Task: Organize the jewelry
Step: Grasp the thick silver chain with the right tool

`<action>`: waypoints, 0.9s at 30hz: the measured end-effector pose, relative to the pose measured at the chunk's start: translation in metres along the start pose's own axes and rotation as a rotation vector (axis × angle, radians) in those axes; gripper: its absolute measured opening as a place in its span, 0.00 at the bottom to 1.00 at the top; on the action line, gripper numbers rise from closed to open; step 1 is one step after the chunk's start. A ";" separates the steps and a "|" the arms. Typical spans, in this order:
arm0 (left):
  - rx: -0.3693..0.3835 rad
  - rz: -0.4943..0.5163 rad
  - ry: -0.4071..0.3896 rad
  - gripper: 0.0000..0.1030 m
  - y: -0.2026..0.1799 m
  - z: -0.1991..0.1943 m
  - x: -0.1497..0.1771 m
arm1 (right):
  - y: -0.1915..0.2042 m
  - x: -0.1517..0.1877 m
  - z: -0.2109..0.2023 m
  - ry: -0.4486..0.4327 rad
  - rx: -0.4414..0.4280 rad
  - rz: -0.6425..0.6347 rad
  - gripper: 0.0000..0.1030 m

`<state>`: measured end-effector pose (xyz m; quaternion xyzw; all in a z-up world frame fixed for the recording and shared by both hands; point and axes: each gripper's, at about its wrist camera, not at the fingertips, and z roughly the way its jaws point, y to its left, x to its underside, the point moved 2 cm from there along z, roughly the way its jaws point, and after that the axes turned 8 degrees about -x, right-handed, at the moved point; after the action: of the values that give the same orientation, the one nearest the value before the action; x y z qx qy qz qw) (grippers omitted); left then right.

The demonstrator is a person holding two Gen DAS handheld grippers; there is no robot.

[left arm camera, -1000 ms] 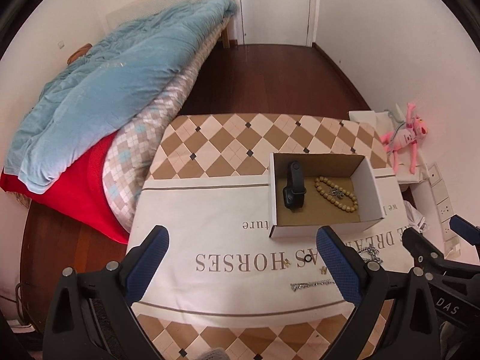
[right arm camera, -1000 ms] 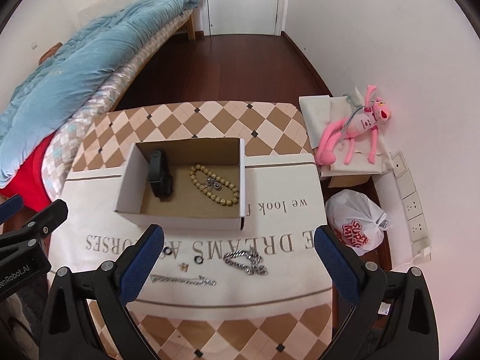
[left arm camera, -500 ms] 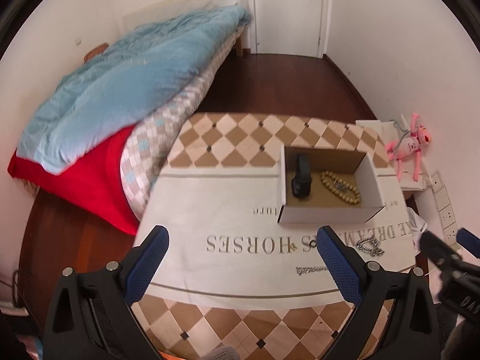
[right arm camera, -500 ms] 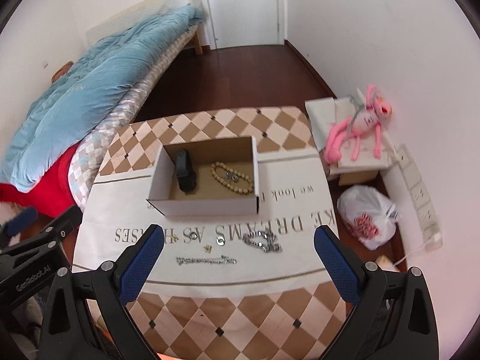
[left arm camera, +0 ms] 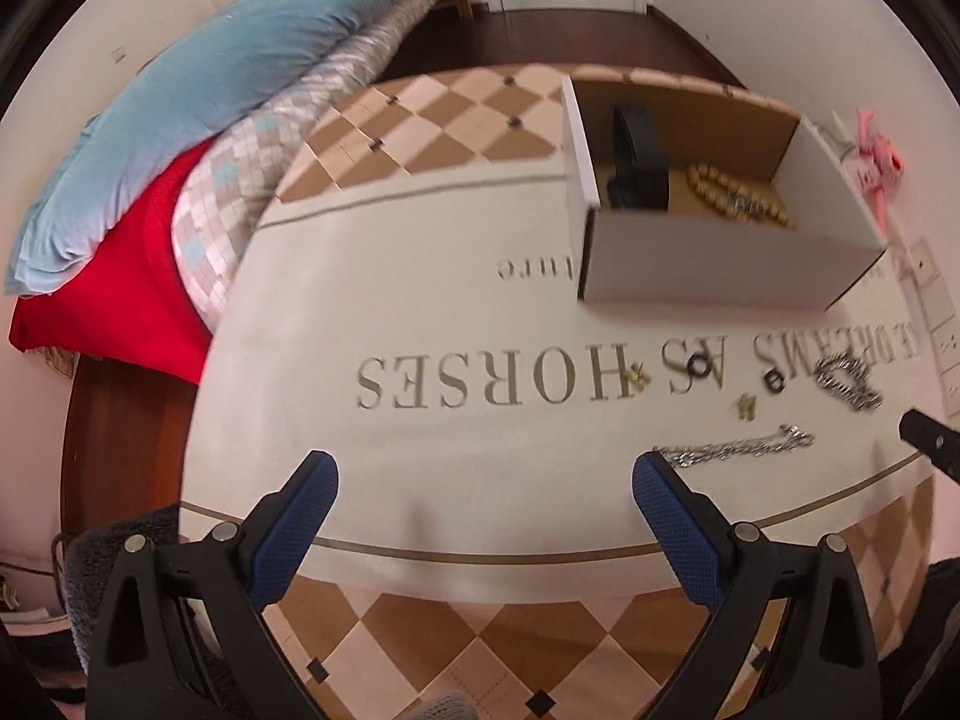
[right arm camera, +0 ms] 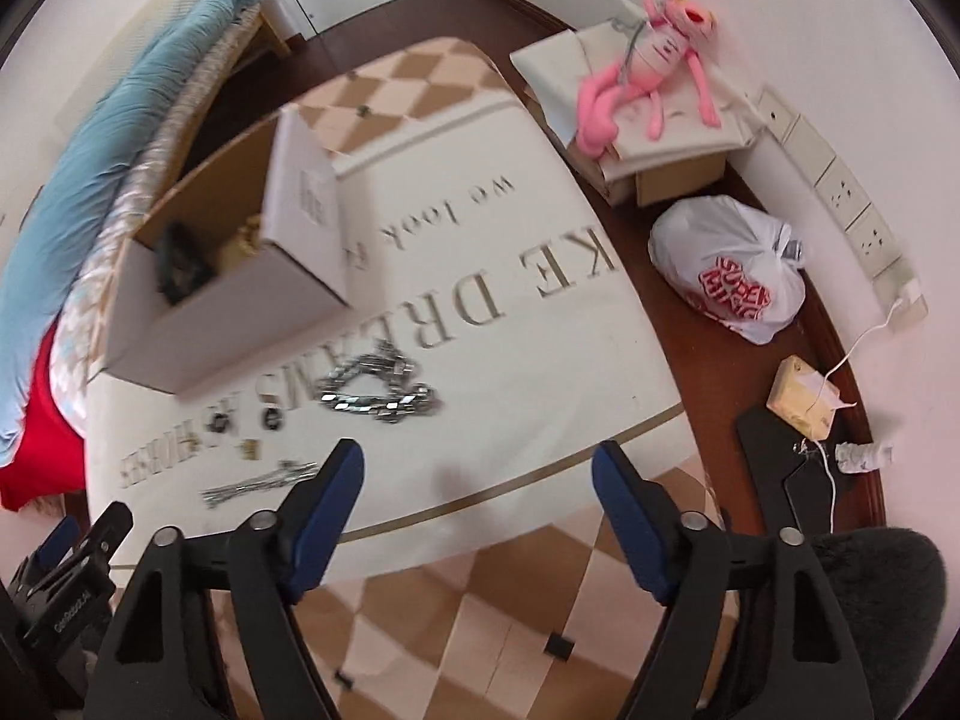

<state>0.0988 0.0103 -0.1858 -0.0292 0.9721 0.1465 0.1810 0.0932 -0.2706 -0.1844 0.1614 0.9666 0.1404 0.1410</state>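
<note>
An open cardboard box (left arm camera: 708,270) (right arm camera: 228,312) stands on the lettered tablecloth; it holds a black watch (left arm camera: 639,165) and a wooden bead bracelet (left arm camera: 738,201). In front of it lie a chunky silver bracelet (left arm camera: 849,384) (right arm camera: 375,390), a thin silver chain (left arm camera: 735,449) (right arm camera: 258,483), two dark rings (left arm camera: 699,366) and small gold earrings (left arm camera: 747,405). My left gripper (left arm camera: 483,489) is open and empty, low over the cloth, left of the chain. My right gripper (right arm camera: 477,480) is open and empty, just in front of the silver bracelet.
A bed with a blue quilt (left arm camera: 228,78) and red blanket (left arm camera: 138,294) lies left of the table. A pink plush toy (right arm camera: 648,54) on boxes, a white plastic bag (right arm camera: 729,270) and a tissue pack (right arm camera: 804,399) sit on the floor at right.
Both grippers have dropped down and forward toward the table; the jewelry now looks much larger. The right gripper has tilted and swung toward the silver bracelet.
</note>
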 end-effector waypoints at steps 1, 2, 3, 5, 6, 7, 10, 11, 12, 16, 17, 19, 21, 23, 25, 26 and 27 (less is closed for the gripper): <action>-0.002 0.005 0.009 0.98 -0.002 0.004 0.001 | -0.001 -0.001 0.005 -0.002 -0.017 0.005 0.71; -0.001 0.008 0.015 0.98 -0.004 0.007 0.002 | 0.000 -0.002 0.009 -0.004 -0.028 0.001 0.70; -0.001 0.013 0.022 0.98 -0.005 0.010 0.003 | 0.003 -0.004 0.013 -0.014 -0.029 -0.008 0.67; -0.004 0.018 0.029 0.98 -0.006 0.014 0.004 | 0.010 -0.009 0.018 -0.023 -0.036 -0.031 0.66; -0.002 0.020 0.033 0.98 -0.006 0.015 0.004 | 0.016 -0.013 0.022 -0.033 -0.035 -0.056 0.66; 0.001 0.021 0.038 0.98 -0.006 0.017 0.004 | 0.022 -0.015 0.024 -0.039 -0.023 -0.079 0.66; 0.011 0.030 0.045 0.98 -0.006 0.019 0.006 | 0.040 -0.021 0.036 -0.044 0.051 -0.170 0.53; 0.020 0.038 0.045 0.98 -0.007 0.019 0.006 | 0.046 -0.022 0.038 -0.050 0.073 -0.204 0.48; 0.029 0.048 0.045 0.97 -0.008 0.018 0.008 | 0.052 -0.022 0.038 -0.053 0.040 -0.224 0.25; 0.099 0.086 0.049 0.97 -0.018 0.018 0.009 | 0.060 -0.017 0.038 -0.031 0.023 -0.245 0.13; 0.123 0.095 0.056 0.97 -0.022 0.018 0.009 | 0.059 -0.015 0.037 -0.030 0.016 -0.239 0.13; 0.161 0.123 0.066 0.97 -0.032 0.016 0.009 | 0.053 -0.010 0.034 -0.022 0.004 -0.218 0.13; 0.182 0.155 0.065 0.97 -0.043 0.015 0.009 | 0.044 -0.005 0.030 -0.018 -0.019 -0.186 0.13; 0.194 0.177 0.068 0.96 -0.050 0.016 0.009 | 0.036 0.000 0.022 -0.027 -0.028 -0.168 0.12; 0.198 0.195 0.071 0.95 -0.058 0.017 0.009 | 0.032 0.002 0.016 -0.032 -0.033 -0.155 0.12; 0.199 0.203 0.072 0.94 -0.061 0.017 0.009 | 0.032 0.004 0.014 -0.032 -0.037 -0.149 0.12; 0.199 0.211 0.072 0.89 -0.064 0.017 0.008 | 0.032 0.006 0.013 -0.032 -0.040 -0.145 0.12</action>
<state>0.1039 -0.0459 -0.2219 0.0860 0.9853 0.0665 0.1319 0.1009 -0.2370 -0.1874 0.0904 0.9703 0.1467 0.1696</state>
